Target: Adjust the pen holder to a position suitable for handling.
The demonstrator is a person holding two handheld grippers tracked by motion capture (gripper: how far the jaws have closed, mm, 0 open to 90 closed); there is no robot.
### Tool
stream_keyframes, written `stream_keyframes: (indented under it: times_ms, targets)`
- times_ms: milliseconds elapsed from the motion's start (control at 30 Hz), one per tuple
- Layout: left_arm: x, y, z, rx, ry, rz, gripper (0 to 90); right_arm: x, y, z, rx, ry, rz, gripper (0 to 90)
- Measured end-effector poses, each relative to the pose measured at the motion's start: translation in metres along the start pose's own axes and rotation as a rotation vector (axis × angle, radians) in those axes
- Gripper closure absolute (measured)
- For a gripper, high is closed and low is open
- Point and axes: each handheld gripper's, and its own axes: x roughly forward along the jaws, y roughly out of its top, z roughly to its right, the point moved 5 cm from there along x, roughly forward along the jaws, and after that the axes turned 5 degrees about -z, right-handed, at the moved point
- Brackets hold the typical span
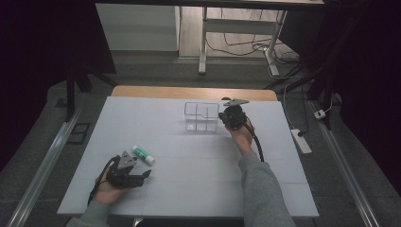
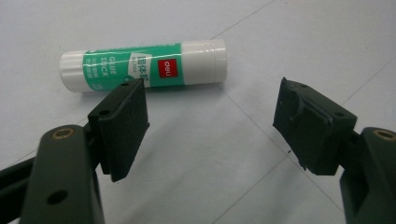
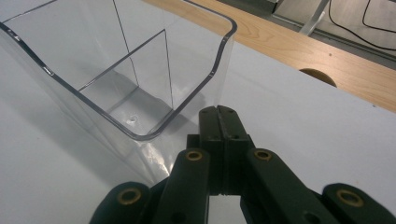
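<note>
A green and white glue stick (image 1: 142, 154) (image 2: 144, 65) lies on its side on the white table cover, at the front left. My left gripper (image 1: 147, 173) (image 2: 212, 123) rests on the table just before it, jaws open and empty, the stick lying beyond the fingertips. A clear plastic organizer box (image 1: 202, 116) (image 3: 126, 79) with inner dividers stands at the middle back, with nothing inside it. My right gripper (image 1: 227, 119) (image 3: 219, 112) is at the box's right side, its jaws shut together with nothing between them, their tips close to the box's near corner.
The white cover (image 1: 189, 161) spans the wooden table (image 1: 194, 92), whose bare strip with a round hole (image 3: 317, 77) shows at the back. A black cable (image 1: 257, 142) trails from the right gripper along the sleeve. Desk legs and floor cables lie beyond the table.
</note>
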Motion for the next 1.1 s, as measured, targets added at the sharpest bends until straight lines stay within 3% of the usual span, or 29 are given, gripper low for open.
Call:
stream_keyframes:
  times_ms: [167,333,467,933,1000,1067,1100]
  targets:
    - [0.000,0.000,-0.001,-0.006,0.000,0.000,26.1,0.002,0.002,-0.004,0.001,0.011,-0.001,89.3]
    - [0.000,-0.001,-0.002,-0.009,0.003,-0.003,26.1,0.004,0.001,-0.011,-0.055,0.005,-0.021,89.3]
    - [-0.001,-0.001,-0.003,-0.011,0.006,-0.002,26.1,0.000,0.001,-0.011,-0.052,0.017,-0.006,89.3]
    - [0.000,-0.001,-0.003,-0.016,0.006,0.002,26.1,-0.032,-0.029,-0.012,-0.045,0.089,0.051,89.3]
    - [-0.001,-0.001,-0.003,-0.024,-0.008,0.007,26.1,-0.041,-0.036,-0.012,-0.058,0.139,0.054,83.6]
    - [-0.001,0.000,-0.003,-0.027,-0.013,0.013,26.1,-0.045,-0.039,-0.012,-0.065,0.151,0.054,80.8]
    - [-0.001,-0.001,-0.003,-0.025,-0.008,0.014,26.1,-0.052,-0.043,-0.012,-0.066,0.160,0.057,75.0]
